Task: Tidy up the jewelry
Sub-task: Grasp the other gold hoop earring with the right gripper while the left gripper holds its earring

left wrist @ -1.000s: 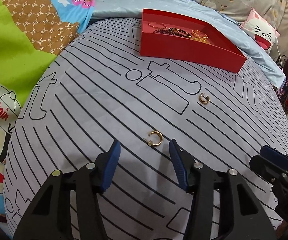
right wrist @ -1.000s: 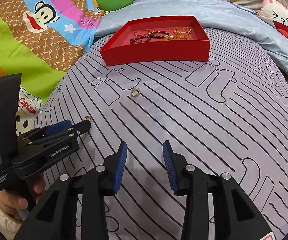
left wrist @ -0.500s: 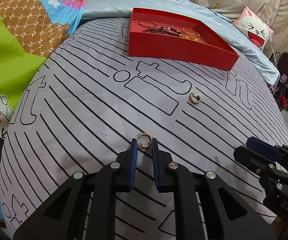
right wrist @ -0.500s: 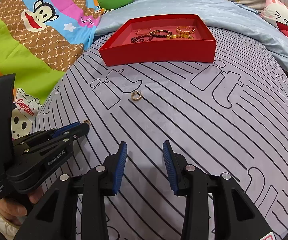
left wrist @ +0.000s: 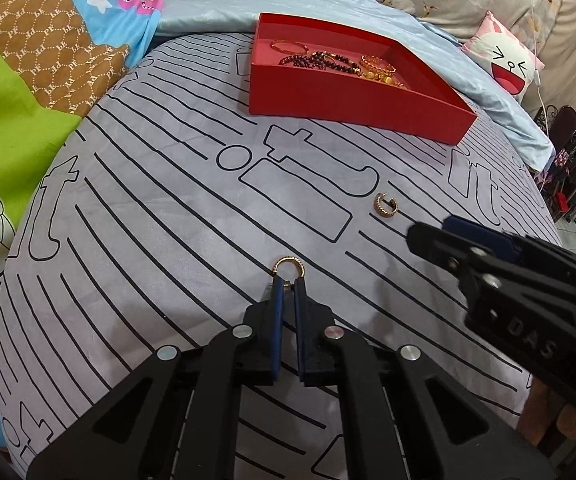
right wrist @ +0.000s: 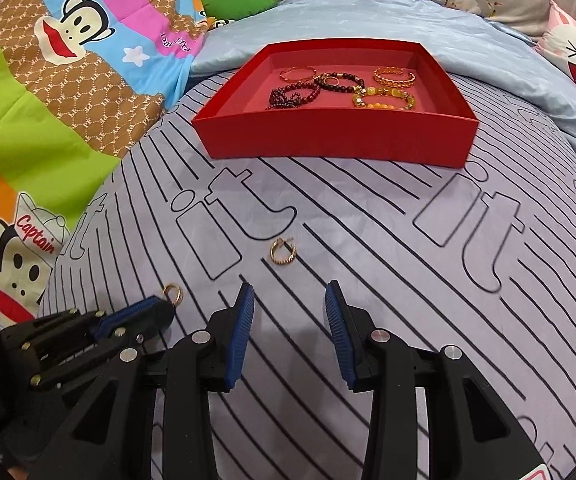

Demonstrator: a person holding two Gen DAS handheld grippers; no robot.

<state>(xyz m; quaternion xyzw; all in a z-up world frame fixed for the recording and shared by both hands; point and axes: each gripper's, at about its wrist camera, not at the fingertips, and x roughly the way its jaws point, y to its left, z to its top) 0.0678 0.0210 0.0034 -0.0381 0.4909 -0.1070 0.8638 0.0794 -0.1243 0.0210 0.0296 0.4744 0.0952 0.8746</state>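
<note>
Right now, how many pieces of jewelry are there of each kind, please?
Gold hoop earrings on the cover: 2
Gold bangles in the red tray: 2
Dark bead bracelets: 2
Yellow bead bracelets: 1
Total: 7

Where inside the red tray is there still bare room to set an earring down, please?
In the red tray, the strip along the near wall and the near-left corner are bare. The middle and far side are crowded with the bead bracelets and gold bangles.
</note>
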